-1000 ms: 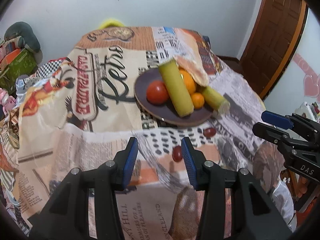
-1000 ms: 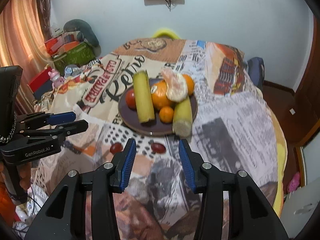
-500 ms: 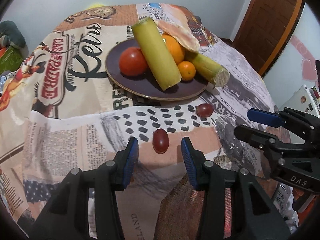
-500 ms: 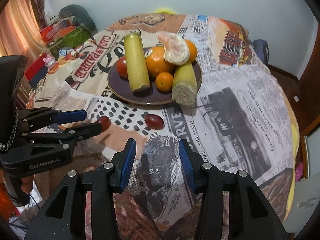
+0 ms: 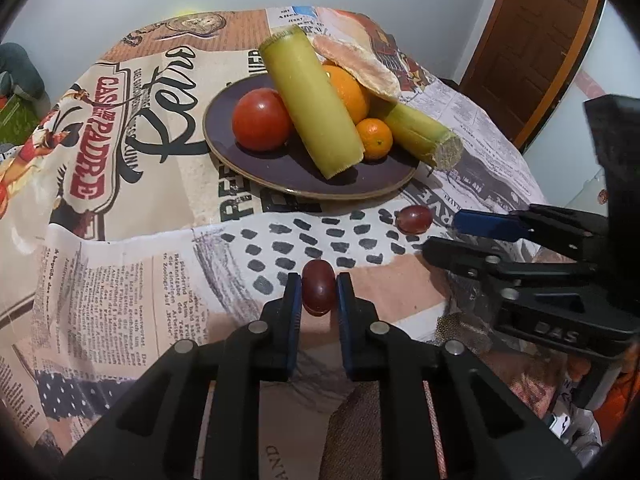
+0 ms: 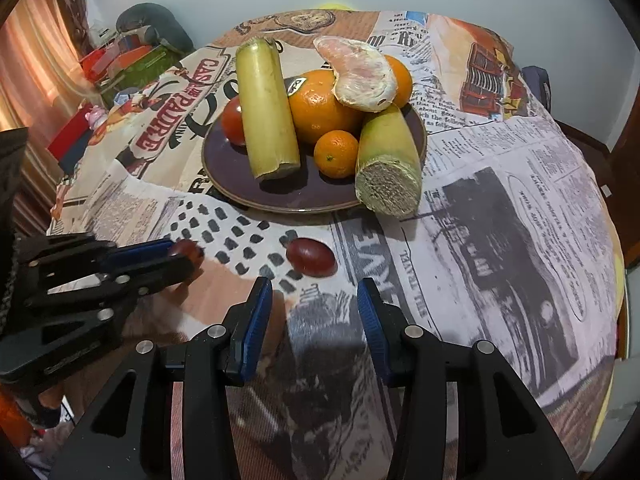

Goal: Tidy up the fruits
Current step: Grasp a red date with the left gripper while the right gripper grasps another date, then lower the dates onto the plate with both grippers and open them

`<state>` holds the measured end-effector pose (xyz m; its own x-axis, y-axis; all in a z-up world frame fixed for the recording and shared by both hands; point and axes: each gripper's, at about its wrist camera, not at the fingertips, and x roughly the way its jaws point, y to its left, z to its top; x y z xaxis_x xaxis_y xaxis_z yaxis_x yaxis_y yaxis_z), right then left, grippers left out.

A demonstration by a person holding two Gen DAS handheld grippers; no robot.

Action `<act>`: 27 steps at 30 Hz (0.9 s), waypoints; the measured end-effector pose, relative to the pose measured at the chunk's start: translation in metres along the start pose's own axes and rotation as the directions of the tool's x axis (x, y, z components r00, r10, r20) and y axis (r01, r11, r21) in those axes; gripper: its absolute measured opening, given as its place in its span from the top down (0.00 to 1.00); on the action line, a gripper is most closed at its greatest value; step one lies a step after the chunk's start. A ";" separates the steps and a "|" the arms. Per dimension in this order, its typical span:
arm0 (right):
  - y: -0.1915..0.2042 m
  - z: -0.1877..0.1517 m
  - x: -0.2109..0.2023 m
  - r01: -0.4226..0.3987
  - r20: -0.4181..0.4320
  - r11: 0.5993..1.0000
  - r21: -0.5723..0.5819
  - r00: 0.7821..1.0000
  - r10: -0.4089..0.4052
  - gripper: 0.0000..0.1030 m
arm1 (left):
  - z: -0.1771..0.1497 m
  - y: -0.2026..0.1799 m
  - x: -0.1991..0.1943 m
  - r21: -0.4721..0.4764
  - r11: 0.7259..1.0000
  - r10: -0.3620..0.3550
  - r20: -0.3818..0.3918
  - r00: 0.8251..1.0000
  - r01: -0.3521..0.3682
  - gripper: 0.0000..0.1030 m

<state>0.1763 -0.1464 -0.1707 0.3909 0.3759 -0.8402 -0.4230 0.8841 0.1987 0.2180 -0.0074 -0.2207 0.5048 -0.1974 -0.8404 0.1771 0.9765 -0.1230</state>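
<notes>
A dark purple plate (image 5: 280,168) holds a tomato (image 5: 262,119), two sugarcane pieces (image 5: 310,100), oranges (image 5: 374,138) and a peeled citrus segment (image 5: 356,64). My left gripper (image 5: 318,294) is shut on a red grape (image 5: 318,290) resting on the tablecloth in front of the plate; it also shows in the right wrist view (image 6: 186,250). A second red grape (image 6: 311,257) lies on the cloth just ahead of my open, empty right gripper (image 6: 314,300). That grape also shows in the left wrist view (image 5: 414,219), by the right gripper's fingertips (image 5: 480,224).
A newspaper-print tablecloth (image 6: 500,220) covers the round table and drops off at its edges. A wooden door (image 5: 532,40) stands at the back right. Boxes and toys (image 6: 120,60) are piled at the left wall.
Both grippers moved forward and down toward the grapes. My left gripper closed around the nearer grape. The right gripper stayed open and came up close behind the other grape.
</notes>
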 end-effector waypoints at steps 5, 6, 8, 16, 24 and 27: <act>0.001 0.006 0.009 -0.004 -0.008 1.000 0.001 1.000 0.004 0.64 | 0.006 0.008 -0.010 -0.013 1.000 0.000 0.033 0.999 0.000 0.84; 0.002 0.007 0.011 -0.004 -0.010 1.000 -0.001 1.000 0.004 0.66 | 0.006 0.010 -0.011 -0.017 1.000 0.000 0.037 0.999 0.001 0.84; 0.004 0.010 0.014 0.007 -0.008 1.000 -0.010 1.000 -0.007 0.70 | 0.007 0.013 -0.013 -0.022 1.000 0.003 0.043 0.999 -0.002 0.84; 0.005 0.009 0.009 0.007 -0.011 1.000 -0.015 1.000 -0.007 0.77 | 0.008 0.017 -0.017 -0.038 0.999 0.001 0.057 0.998 0.001 0.84; 0.010 0.016 -0.017 0.000 0.051 1.000 -0.016 0.999 0.001 0.77 | 0.016 0.018 -0.032 -0.041 0.999 0.014 0.103 0.995 -0.010 0.84; 0.016 0.022 -0.029 0.008 0.089 0.999 -0.035 0.996 -0.005 0.77 | 0.021 0.019 -0.038 -0.042 0.999 0.017 0.125 0.992 -0.012 0.84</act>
<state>0.1762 -0.1372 -0.1325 0.4644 0.3948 -0.7927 -0.4478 0.8769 0.1744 0.2202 0.0164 -0.1801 0.6090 -0.1897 -0.7701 0.1356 0.9816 -0.1345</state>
